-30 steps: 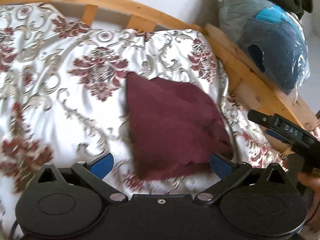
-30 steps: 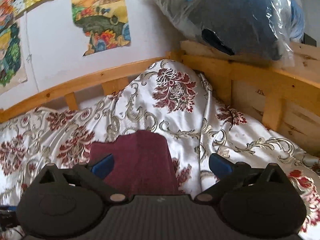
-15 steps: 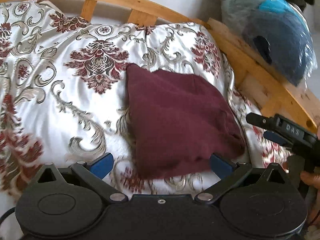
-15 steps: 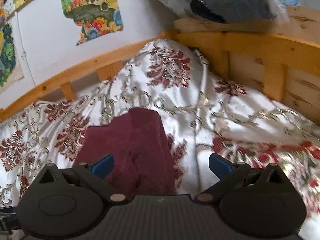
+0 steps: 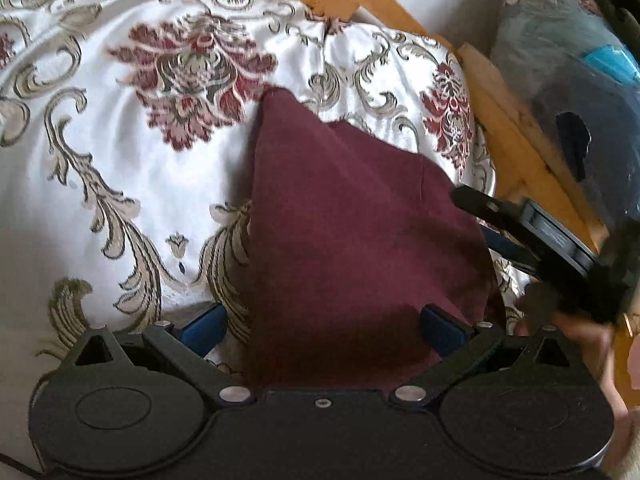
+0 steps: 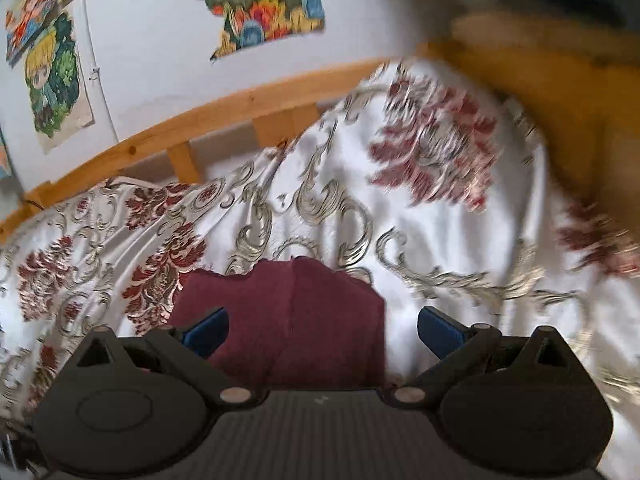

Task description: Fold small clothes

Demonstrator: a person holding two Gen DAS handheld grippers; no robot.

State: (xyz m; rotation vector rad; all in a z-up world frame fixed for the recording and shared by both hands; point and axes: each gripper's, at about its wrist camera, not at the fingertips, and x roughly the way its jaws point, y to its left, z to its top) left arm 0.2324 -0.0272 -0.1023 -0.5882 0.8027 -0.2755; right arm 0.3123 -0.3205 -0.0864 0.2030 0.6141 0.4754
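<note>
Maroon garment [image 5: 352, 240] lies folded on the bed, between the spread jaws of the left gripper [image 5: 324, 322]; right gripper [image 6: 322, 324] also spread wide, empty, over its near edge. Next fold, likely: pinch two matching corners, lift low, lay edge on edge. Slippery floral bedspread [image 5: 120, 160] may shift underneath. Wooden bed rail [image 6: 224, 120], posters [image 6: 256, 4] on the white wall.

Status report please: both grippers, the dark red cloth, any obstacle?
Left gripper open, low over maroon cloth. Right gripper open, at the cloth's right edge, empty. Cloth lies on patterned bedspread, partly folded. No obstacle seen.
</note>
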